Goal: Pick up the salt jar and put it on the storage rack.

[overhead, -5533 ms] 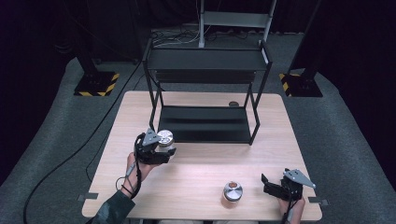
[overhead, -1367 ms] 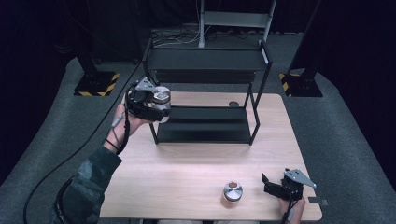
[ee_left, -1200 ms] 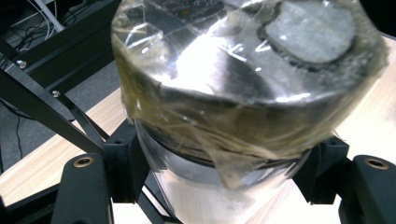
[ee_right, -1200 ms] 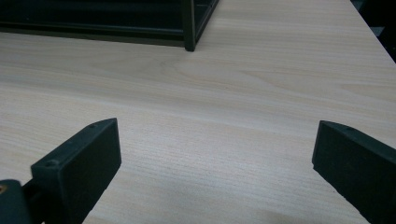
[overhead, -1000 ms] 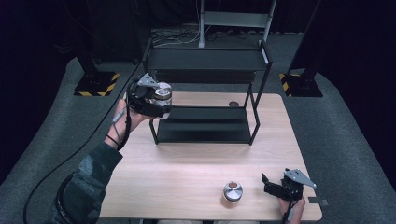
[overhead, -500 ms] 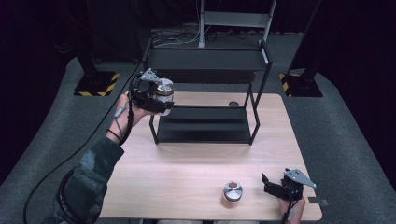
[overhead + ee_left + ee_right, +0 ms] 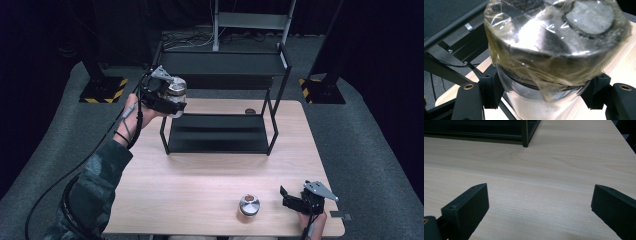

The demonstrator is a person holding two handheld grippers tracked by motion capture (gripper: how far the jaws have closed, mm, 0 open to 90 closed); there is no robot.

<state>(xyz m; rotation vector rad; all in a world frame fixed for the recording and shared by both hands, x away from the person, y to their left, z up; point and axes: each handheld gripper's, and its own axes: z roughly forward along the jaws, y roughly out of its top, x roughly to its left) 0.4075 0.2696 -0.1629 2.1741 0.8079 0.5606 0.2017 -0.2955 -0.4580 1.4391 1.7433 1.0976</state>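
Since the earlier frames, the jar [image 7: 175,90] has been carried from the counter [image 7: 200,185] up beside the shelf rack's [image 7: 220,65] top-left corner, clamped in the left gripper [image 7: 167,97], likely for shelving. The right gripper [image 7: 289,199] rests by a second jar [image 7: 248,204], fingers [image 7: 471,205] wide open and empty.

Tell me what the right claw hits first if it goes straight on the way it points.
Likely the rack's front leg; bare table lies ahead of the open right claw until then, though depth is hard to judge.
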